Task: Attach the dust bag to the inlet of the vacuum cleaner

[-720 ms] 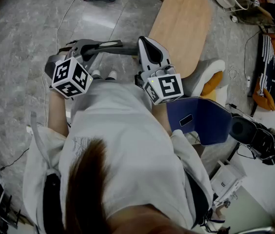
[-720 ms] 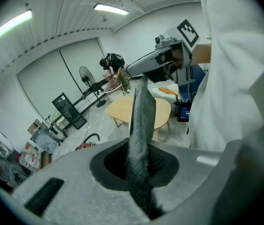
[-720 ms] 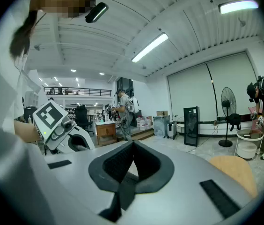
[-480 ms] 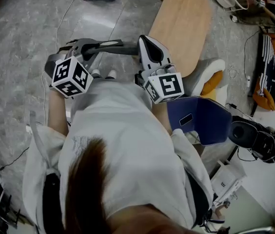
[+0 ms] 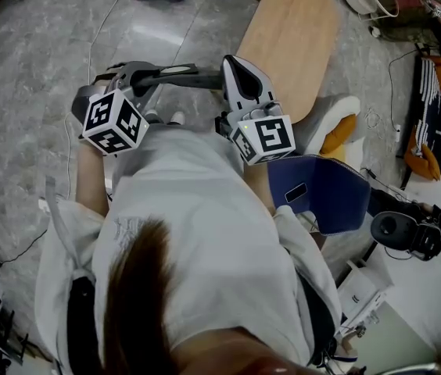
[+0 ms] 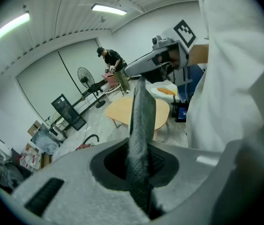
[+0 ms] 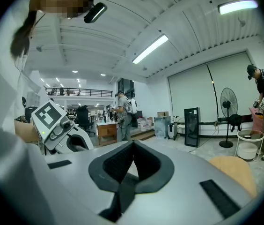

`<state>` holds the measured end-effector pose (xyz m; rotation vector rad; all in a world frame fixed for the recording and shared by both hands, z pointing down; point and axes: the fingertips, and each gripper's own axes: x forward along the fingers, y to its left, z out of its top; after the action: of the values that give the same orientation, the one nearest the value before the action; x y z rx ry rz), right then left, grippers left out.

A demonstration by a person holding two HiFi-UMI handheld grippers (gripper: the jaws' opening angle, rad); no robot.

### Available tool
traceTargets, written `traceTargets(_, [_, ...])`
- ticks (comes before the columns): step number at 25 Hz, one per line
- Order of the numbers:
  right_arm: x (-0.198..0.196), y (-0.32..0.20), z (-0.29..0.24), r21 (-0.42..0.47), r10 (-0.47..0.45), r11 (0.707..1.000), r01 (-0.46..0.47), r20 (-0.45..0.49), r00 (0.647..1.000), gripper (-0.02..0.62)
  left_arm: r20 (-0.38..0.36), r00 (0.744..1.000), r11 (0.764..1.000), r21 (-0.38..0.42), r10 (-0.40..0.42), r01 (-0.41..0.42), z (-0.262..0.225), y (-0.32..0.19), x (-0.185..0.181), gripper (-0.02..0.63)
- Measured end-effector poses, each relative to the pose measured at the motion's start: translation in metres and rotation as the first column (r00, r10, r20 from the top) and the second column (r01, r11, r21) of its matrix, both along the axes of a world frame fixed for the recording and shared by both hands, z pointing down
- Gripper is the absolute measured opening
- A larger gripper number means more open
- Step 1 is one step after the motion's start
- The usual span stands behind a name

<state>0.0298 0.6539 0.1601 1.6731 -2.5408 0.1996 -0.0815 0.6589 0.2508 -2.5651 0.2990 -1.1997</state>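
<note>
Left gripper (image 6: 139, 107) and right gripper (image 7: 131, 149): the 2 remain clenched, empty, unmoved since earlier frames. Nothing of the task in view; attachment not begun.

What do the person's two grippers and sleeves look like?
Both the left gripper and right gripper have smooth pale grey shells with dark, dotted jaw pads. Each carries a white cube printed with black square markers. The person wears a white short-sleeved shirt.
</note>
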Motion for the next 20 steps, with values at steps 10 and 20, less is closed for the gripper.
traceTargets(10, [0.006,0.016,0.003,0.010,-0.019,1.000,0.018,0.043,0.999,0.002,0.009,1.000,1.000,-0.002,-0.015,0.015,0.004,0.016,0.006,0.038])
traceTargets(20, [0.002,-0.014,0.013,-0.037,-0.013,0.999,0.015,0.052,0.999,0.002,0.004,1.000,0.999,-0.040,-0.020,0.021,0.013,-0.012,0.003,0.038])
